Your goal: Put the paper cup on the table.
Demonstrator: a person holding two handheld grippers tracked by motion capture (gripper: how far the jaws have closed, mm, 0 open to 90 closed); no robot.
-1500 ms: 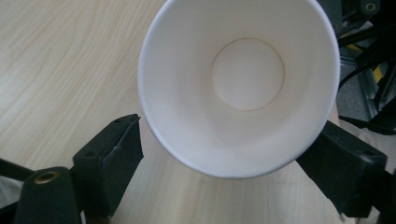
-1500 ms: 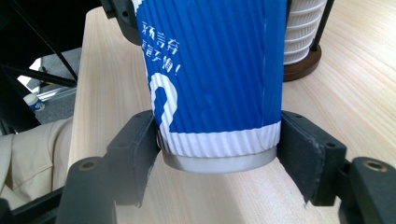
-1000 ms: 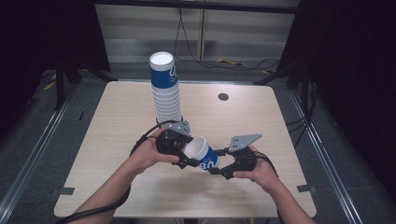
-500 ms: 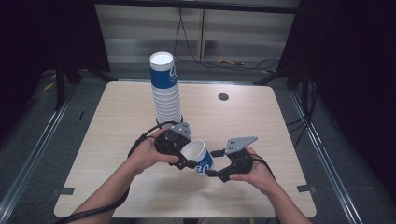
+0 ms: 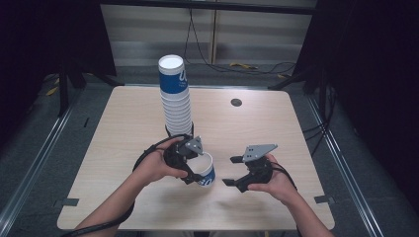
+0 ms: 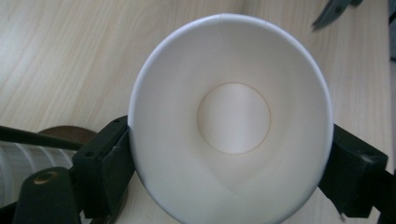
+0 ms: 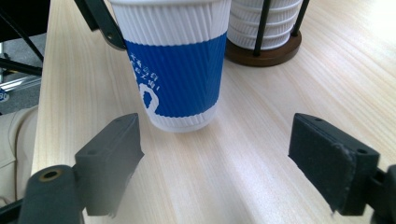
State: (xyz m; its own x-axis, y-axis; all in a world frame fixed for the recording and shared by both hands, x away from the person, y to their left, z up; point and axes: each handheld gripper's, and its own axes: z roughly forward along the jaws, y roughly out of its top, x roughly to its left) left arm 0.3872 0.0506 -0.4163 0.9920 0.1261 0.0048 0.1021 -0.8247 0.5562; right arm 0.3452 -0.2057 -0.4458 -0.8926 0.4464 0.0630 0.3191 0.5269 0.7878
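In the high view a pale wooden table (image 5: pixel 123 148) bears a tall stack of ribbed white paper cups (image 5: pixel 176 106), its topmost cup banded in blue, standing in a black wire holder on the far middle of the board; a small dark round grommet (image 5: pixel 236 102) lies in the tabletop to the right of the stack. Near the front edge the left gripper (image 5: pixel 193 165) clasps a single white ribbed paper cup with a blue band (image 5: pixel 205 173), which sits on the table just in front of the stack, mouth upward and tilted slightly; the person's left hand (image 5: pixel 155 168) wraps the gripper's body. The right gripper (image 5: pixel 232 171) rests just beside the cup on its right, apart from it; its jaws have just been opening and stand wide with nothing between them; the right hand (image 5: pixel 274 180) holds it from behind.

In the left gripper view the camera looks straight down into the cup (image 6: pixel 231 121); the black pads (image 6: pixel 112 158) press against the rim wall on either side, closed snugly on the cup, one at each flank; the brown wooden base of the holder (image 6: pixel 63 133) peeps out at the left.

In the right gripper view the cup (image 7: pixel 175 70) stands on the table beyond the jaws; the two black pads (image 7: pixel 114 149) are spread far apart, empty, short of the cup; the stack's round wooden base (image 7: pixel 266 53) sits behind it.
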